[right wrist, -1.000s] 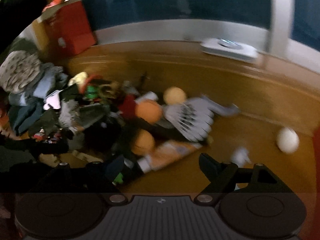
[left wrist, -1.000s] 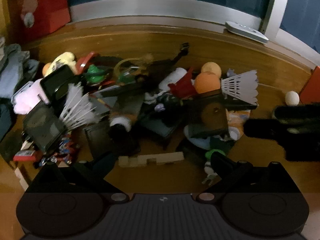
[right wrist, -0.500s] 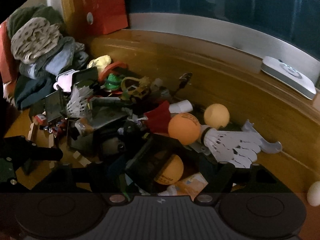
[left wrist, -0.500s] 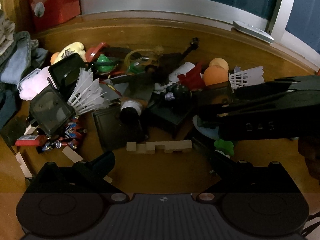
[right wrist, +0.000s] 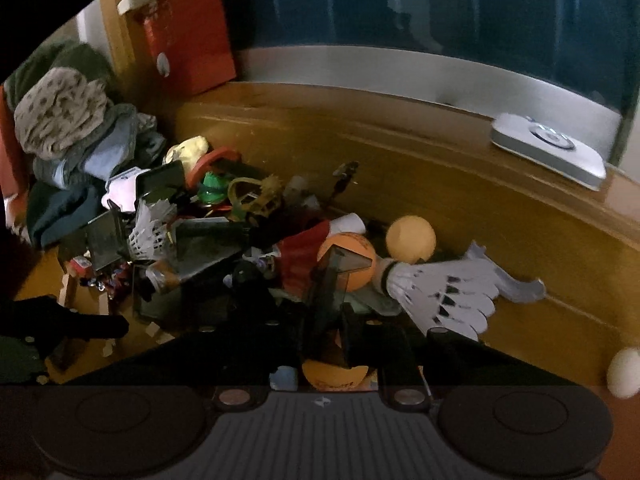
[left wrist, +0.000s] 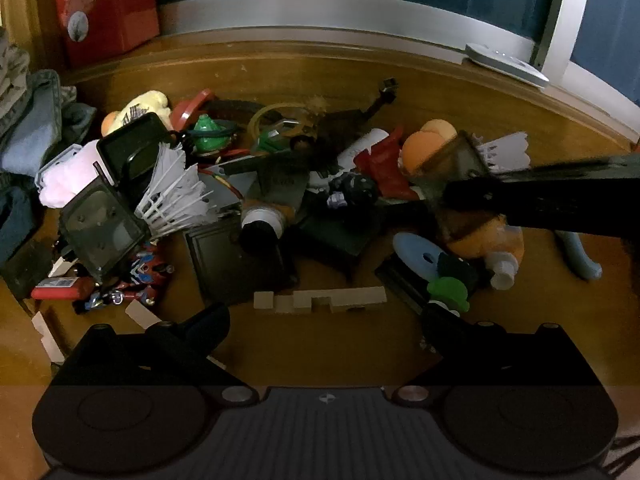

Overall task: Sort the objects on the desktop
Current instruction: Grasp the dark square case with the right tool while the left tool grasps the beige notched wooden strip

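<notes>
Right gripper point(right wrist: 334, 332) jaws pinched on a clear dark box point(right wrist: 332, 280), tilted up above an orange ball point(right wrist: 334, 376) with blurry writing. Left gripper point(left wrist: 324, 332) jaws wide, holding nothing, over wooden blocks point(left wrist: 320, 300) on the counter point(left wrist: 400, 80). Just beyond: white shuttlecock point(left wrist: 176, 196), toy pile, red carton point(left wrist: 108, 4) far back.

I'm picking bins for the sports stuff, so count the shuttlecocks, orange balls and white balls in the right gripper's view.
Shuttlecocks: 2
Orange balls: 3
White balls: 1
Total: 6
</notes>
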The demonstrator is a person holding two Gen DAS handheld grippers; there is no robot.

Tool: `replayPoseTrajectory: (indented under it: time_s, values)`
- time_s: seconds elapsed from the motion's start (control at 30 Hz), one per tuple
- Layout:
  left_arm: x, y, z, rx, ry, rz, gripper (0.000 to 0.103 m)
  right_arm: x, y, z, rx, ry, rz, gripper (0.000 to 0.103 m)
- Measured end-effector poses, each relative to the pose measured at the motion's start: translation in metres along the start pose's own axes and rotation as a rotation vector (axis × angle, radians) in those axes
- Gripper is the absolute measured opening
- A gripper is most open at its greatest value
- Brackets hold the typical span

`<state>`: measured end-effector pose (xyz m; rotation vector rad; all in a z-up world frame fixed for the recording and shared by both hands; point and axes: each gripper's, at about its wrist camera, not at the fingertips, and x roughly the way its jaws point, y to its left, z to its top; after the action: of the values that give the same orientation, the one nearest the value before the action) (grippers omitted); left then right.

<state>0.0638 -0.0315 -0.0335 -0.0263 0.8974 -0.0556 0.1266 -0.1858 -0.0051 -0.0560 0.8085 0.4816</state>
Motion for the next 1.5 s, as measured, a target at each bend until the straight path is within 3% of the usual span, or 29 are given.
replayPoseTrajectory:
  time_s: [0.23, 0.43, 0.6, 0.67, 0.9, 1.2, 1.5]
  values:
    - [0.008, 0.012, 0.001, -0.105, 0.001, 0.013, 0.102, -0.023, -0.015, -0.015, 0.08, -0.008, 0.003, 0.018]
    - [0.012, -0.001, 0.002, -0.068, -0.02, 0.021, 0.096, -0.042, -0.027, -0.028, 0.148, -0.015, 0.005, 0.018]
    - [0.013, -0.012, -0.002, -0.007, -0.055, 0.071, 0.078, -0.053, -0.033, -0.035, 0.183, -0.019, 0.005, 0.018]
    - [0.013, -0.01, -0.002, -0.013, -0.063, 0.071, 0.076, -0.054, -0.032, -0.036, 0.185, -0.019, 0.005, 0.018]
    - [0.005, -0.005, -0.001, -0.047, -0.07, 0.028, 0.076, -0.057, -0.031, -0.039, 0.192, -0.021, 0.004, 0.018]
    - [-0.02, -0.016, 0.005, 0.011, -0.132, -0.024, 0.076, -0.075, -0.026, -0.047, 0.209, -0.044, -0.017, 0.018]
    - [-0.041, -0.033, 0.002, 0.083, -0.158, -0.123, 0.076, -0.106, -0.02, -0.066, 0.258, -0.088, -0.08, 0.018]
